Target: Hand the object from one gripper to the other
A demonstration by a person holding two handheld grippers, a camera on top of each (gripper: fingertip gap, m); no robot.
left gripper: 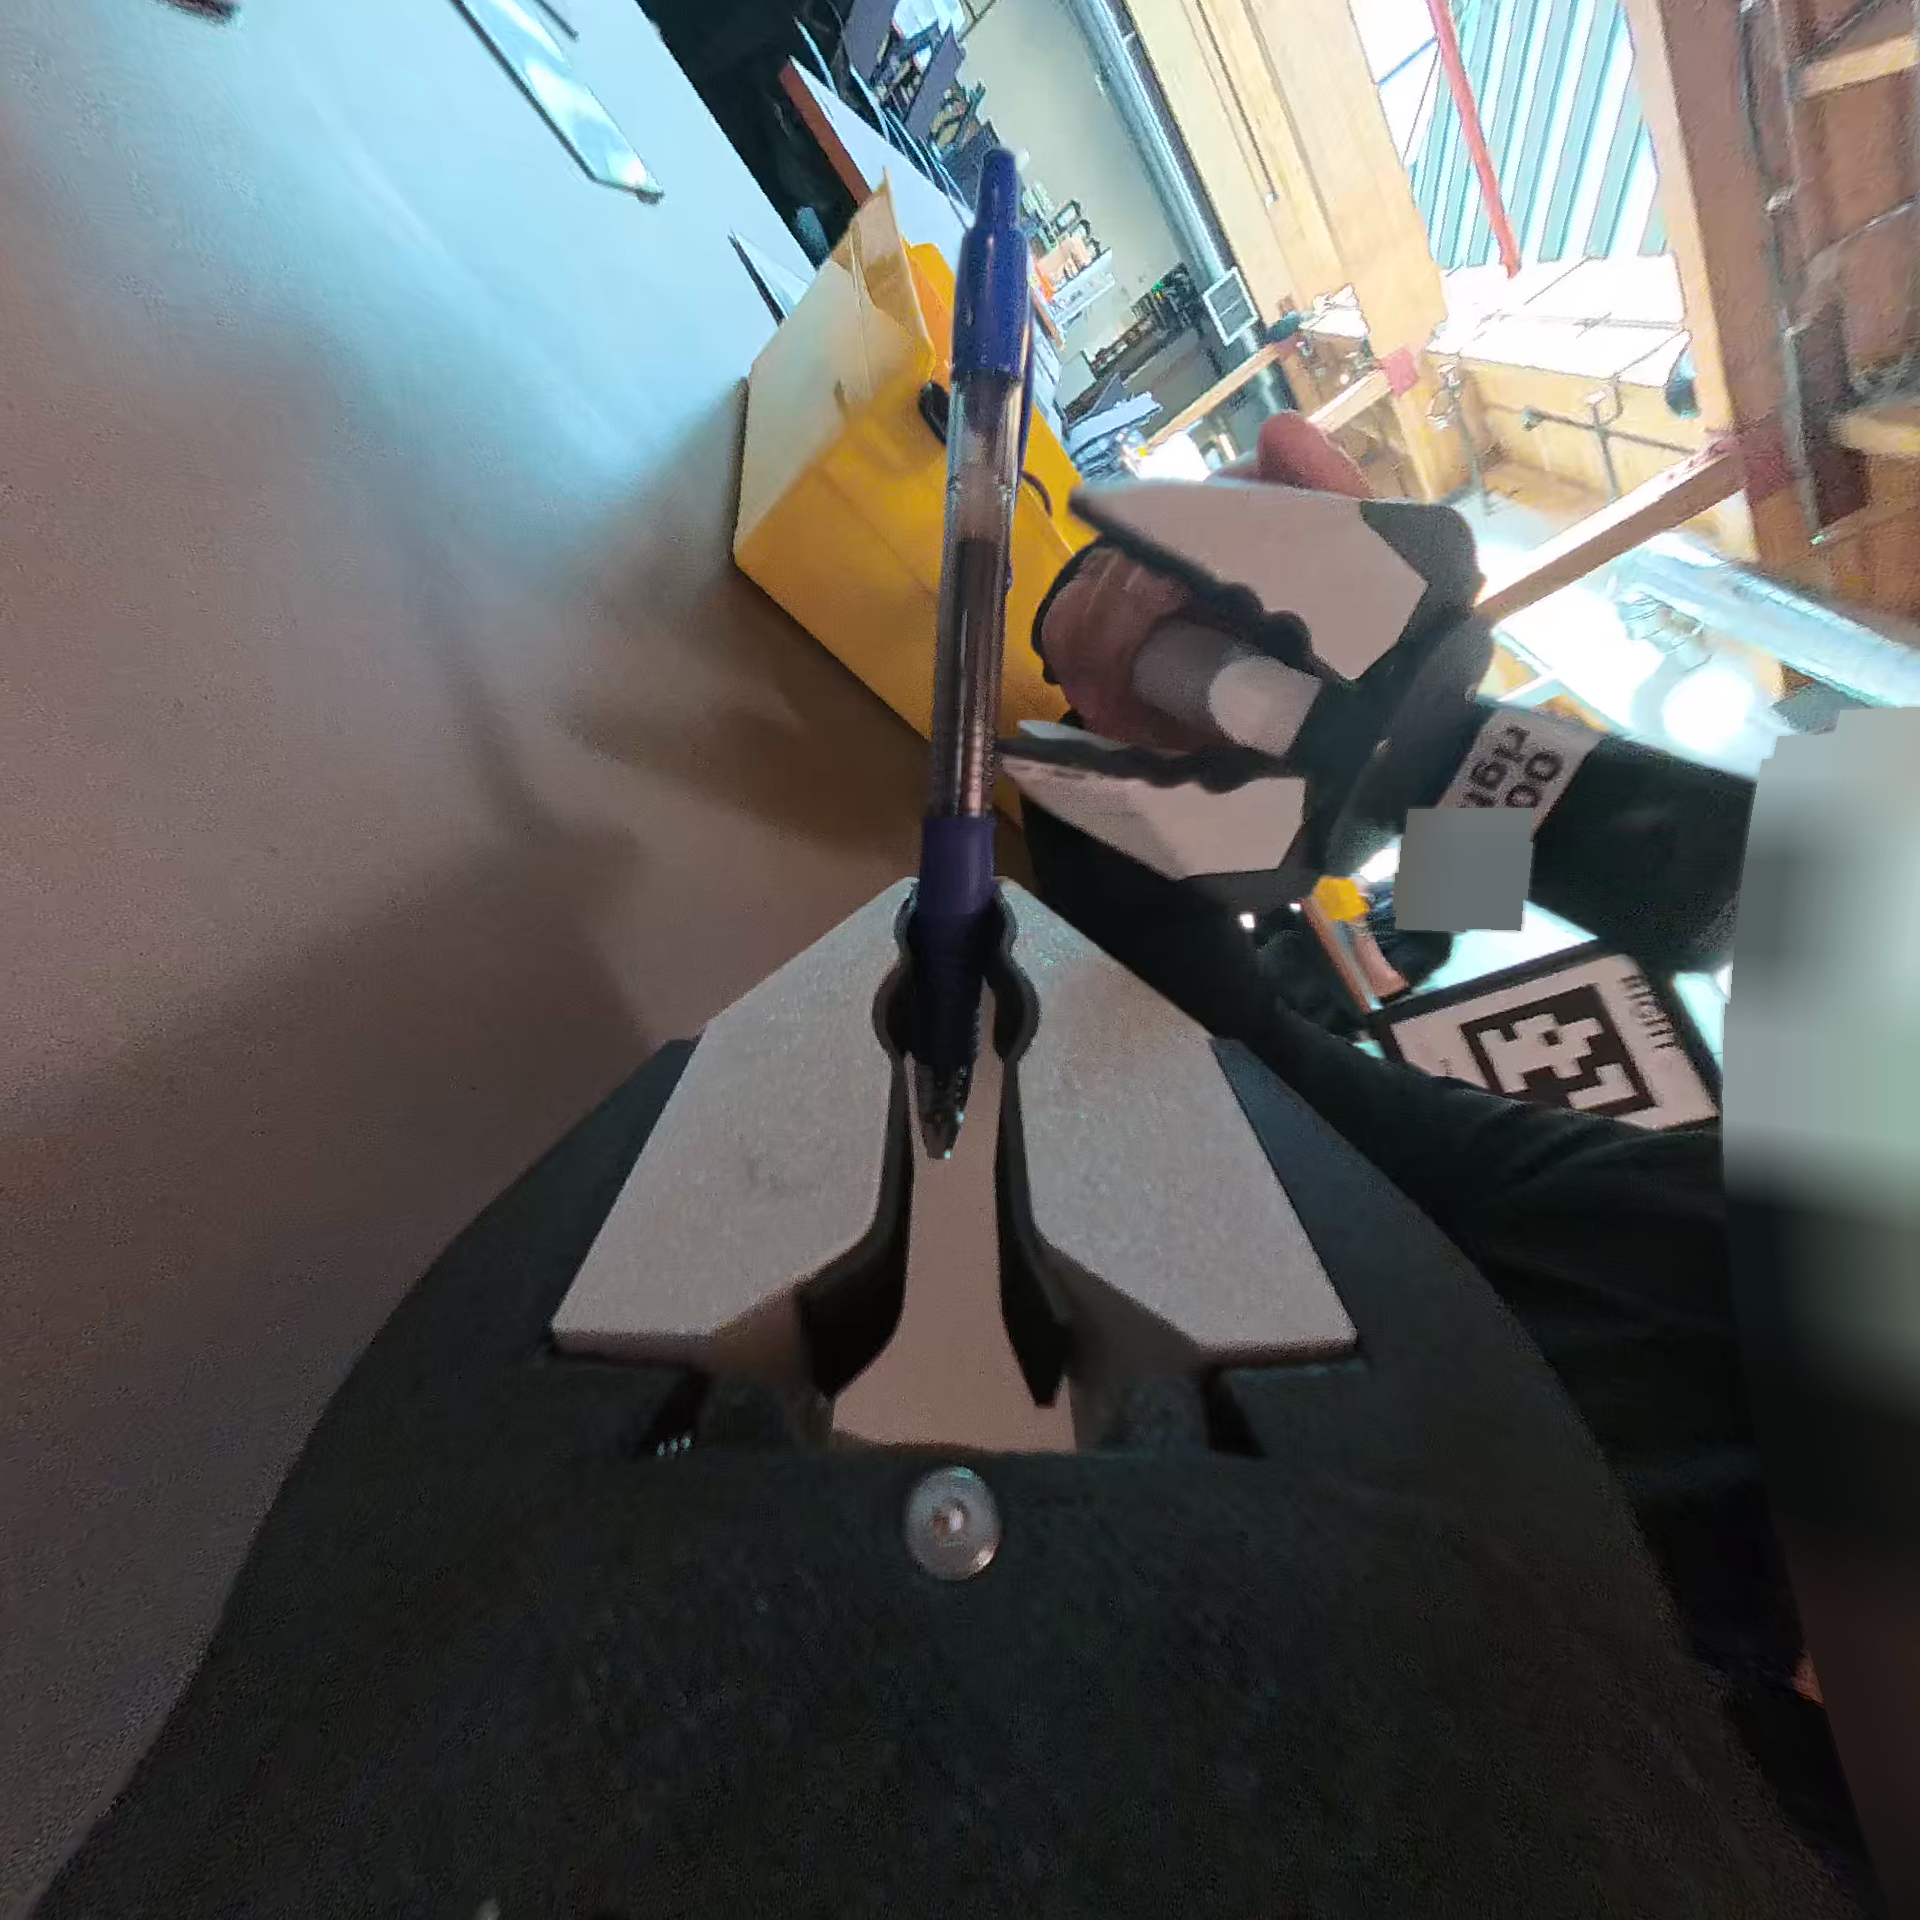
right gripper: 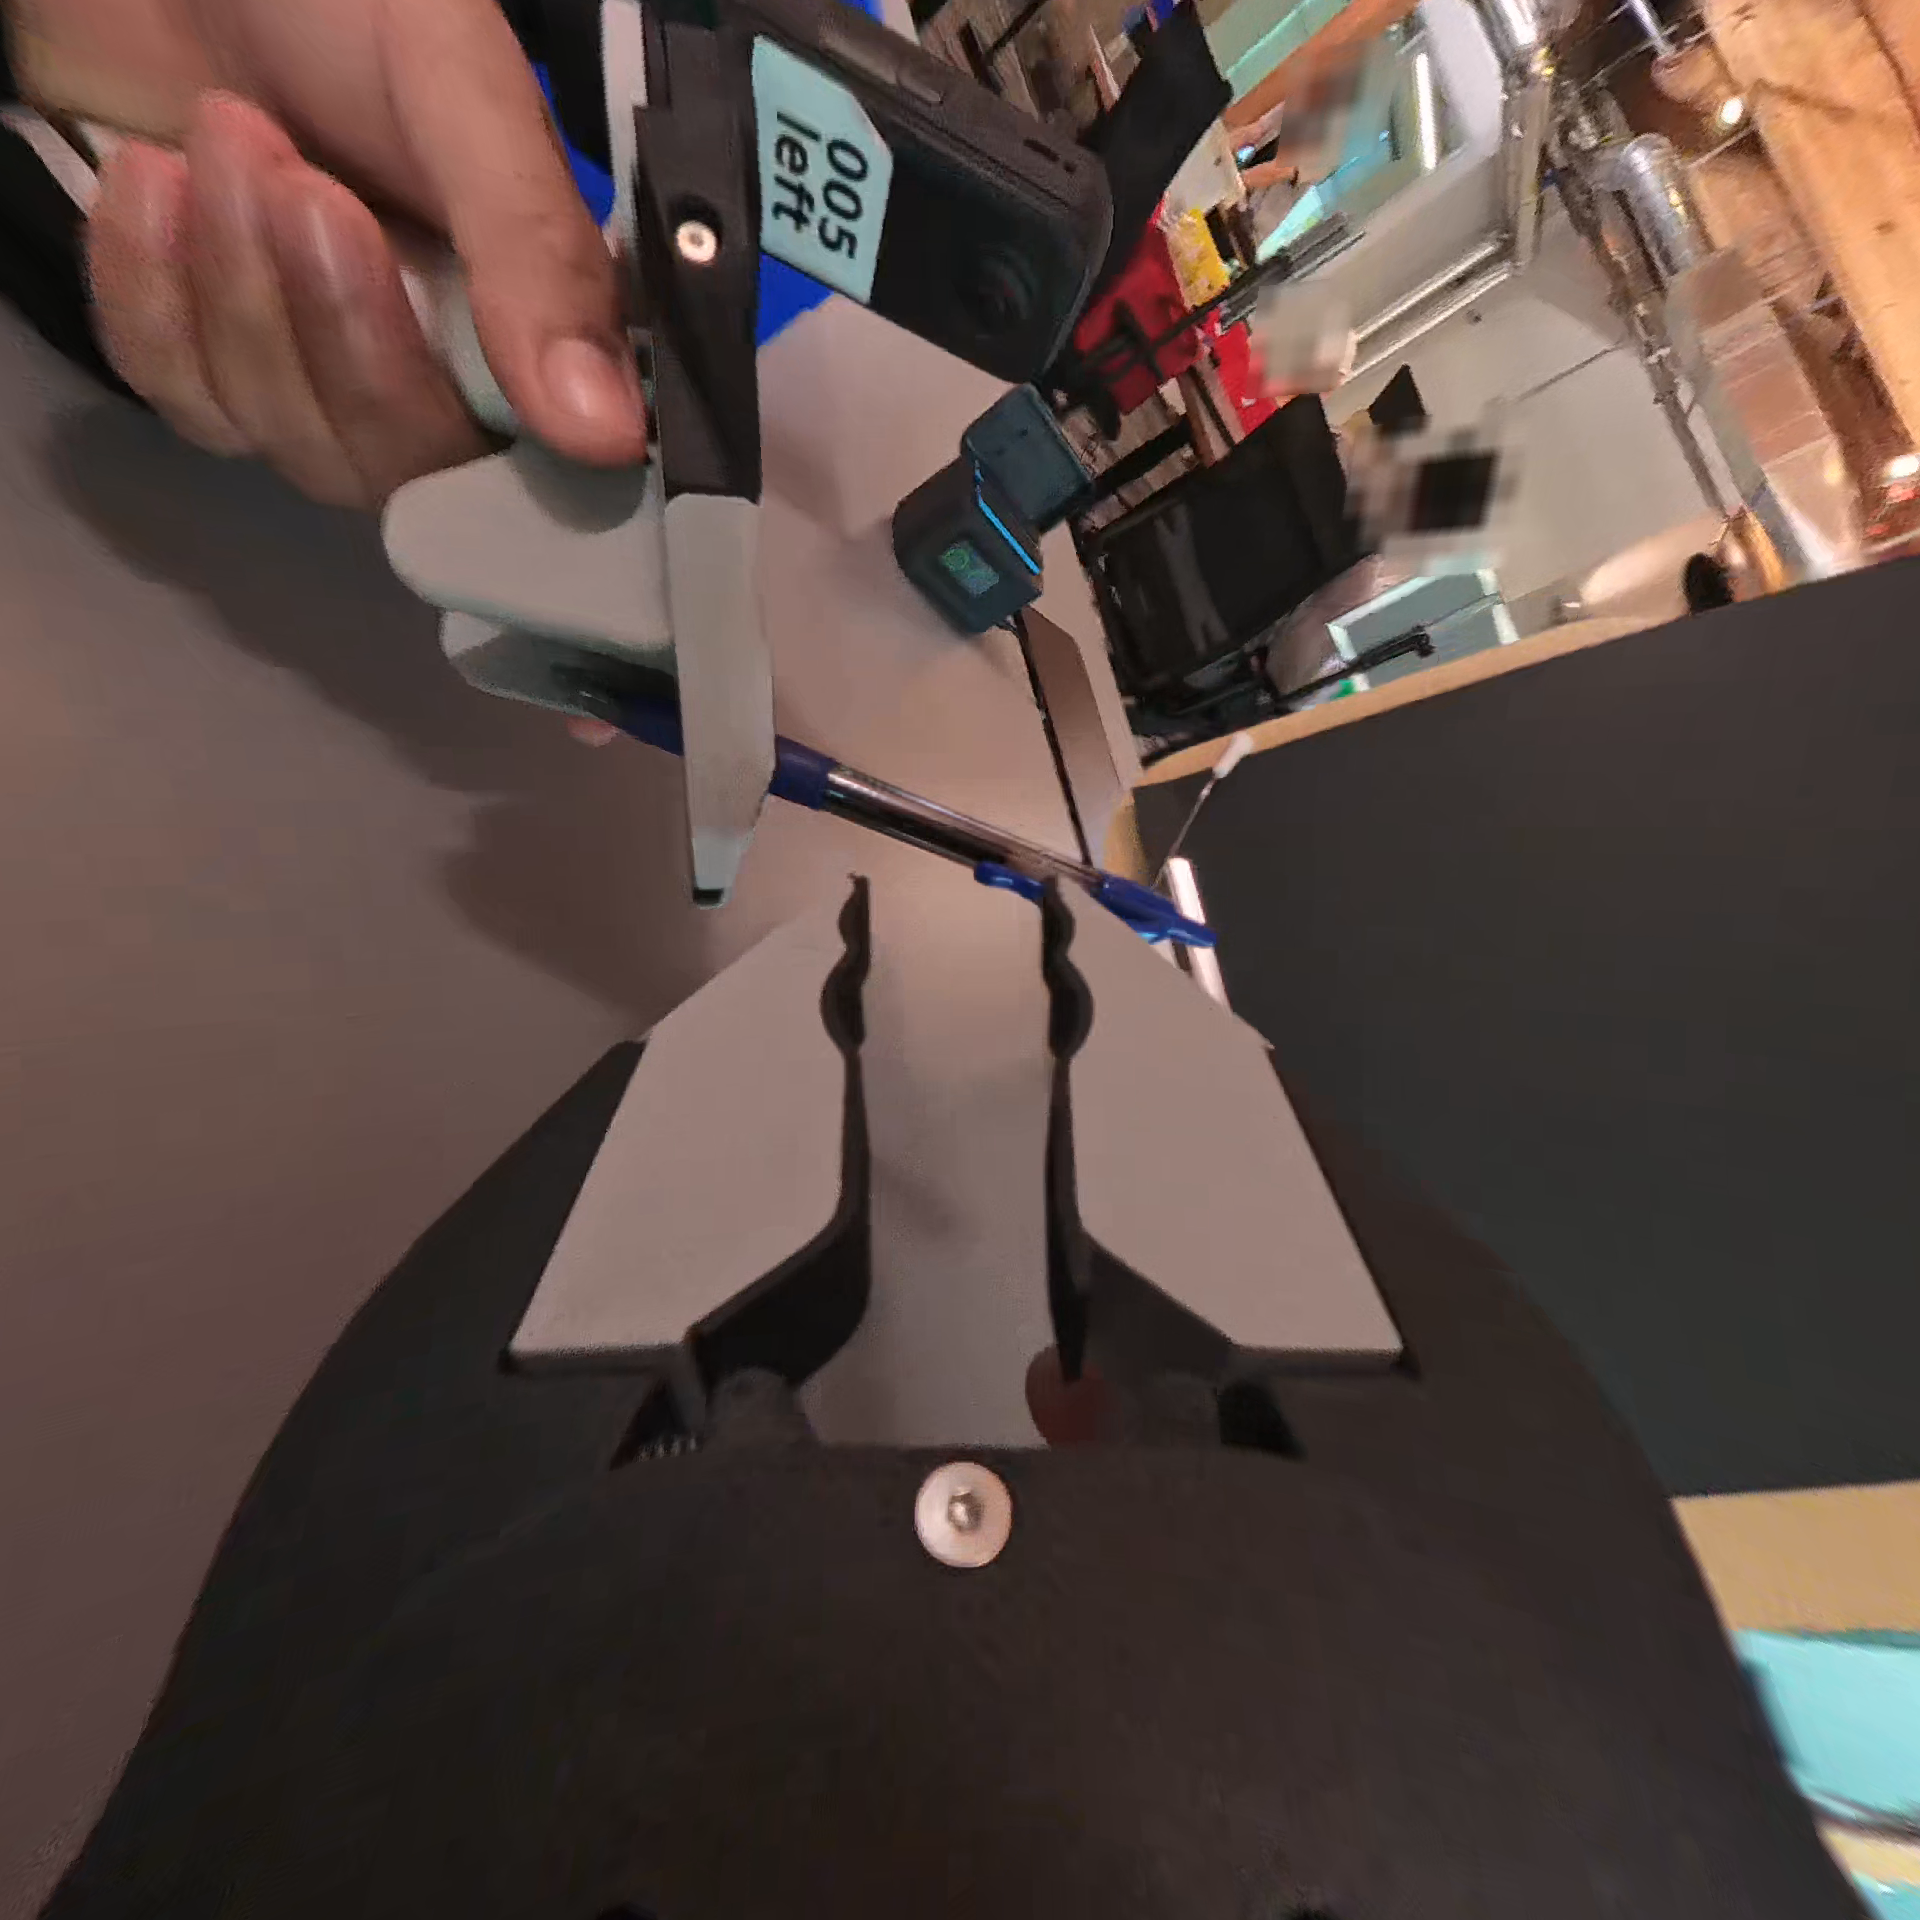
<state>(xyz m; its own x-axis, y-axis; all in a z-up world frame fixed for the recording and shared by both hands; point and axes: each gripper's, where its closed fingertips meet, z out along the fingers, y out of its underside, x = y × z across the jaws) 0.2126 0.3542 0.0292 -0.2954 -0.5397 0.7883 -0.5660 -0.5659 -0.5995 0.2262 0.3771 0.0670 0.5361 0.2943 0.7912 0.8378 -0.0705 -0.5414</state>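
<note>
A blue pen (left gripper: 971,582) with a clear barrel stands out from my left gripper (left gripper: 951,914), which is shut on its dark blue grip end. The pen's tip points back between the fingers. My right gripper (left gripper: 1049,623) shows in the left wrist view just right of the pen's barrel, jaws apart, not closed on it. In the right wrist view my right gripper (right gripper: 951,904) is open, and the pen (right gripper: 935,826) crosses just beyond its fingertips, held by the left gripper (right gripper: 717,748) above left. A person's hand (right gripper: 312,260) grips the left gripper's handle.
A yellow and white box (left gripper: 842,457) sits on the grey table (left gripper: 312,727) behind the pen. A small blue-black camera (right gripper: 987,530) on a cable stands on the table. A dark panel (right gripper: 1558,1039) fills the right side. A workshop lies behind. My hands' fingertips stand some 5 centimetres from each other. About 25 centimetres separates my right fingertips from the dark panel (right gripper: 1558,1039).
</note>
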